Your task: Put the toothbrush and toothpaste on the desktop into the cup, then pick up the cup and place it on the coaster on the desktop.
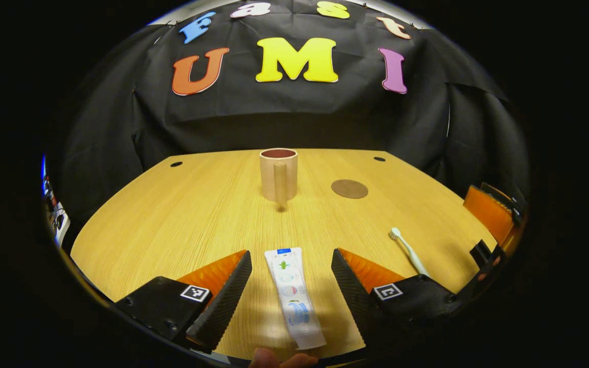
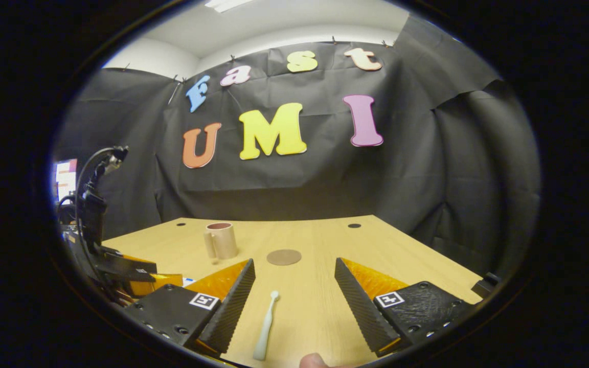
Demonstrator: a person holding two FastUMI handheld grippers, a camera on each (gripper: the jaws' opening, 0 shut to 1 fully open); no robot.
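Observation:
A white toothpaste tube (image 1: 294, 299) lies flat on the wooden desktop (image 1: 172, 220), between the fingers of my open left gripper (image 1: 292, 268), which touches nothing. A tan cup (image 1: 278, 175) with its handle facing me stands upright farther back, and a round brown coaster (image 1: 349, 188) lies to its right. The white toothbrush (image 1: 408, 250) lies at the right. In the right gripper view the toothbrush (image 2: 265, 325) lies between the fingers of my open right gripper (image 2: 294, 276). The cup (image 2: 221, 240) and coaster (image 2: 284, 257) sit beyond it.
The other gripper (image 2: 126, 271) with its cable shows at the left of the right gripper view, and again at the right edge of the left gripper view (image 1: 489, 220). Two small dark holes (image 1: 176, 164) mark the desk's far corners. Black cloth walls close the booth.

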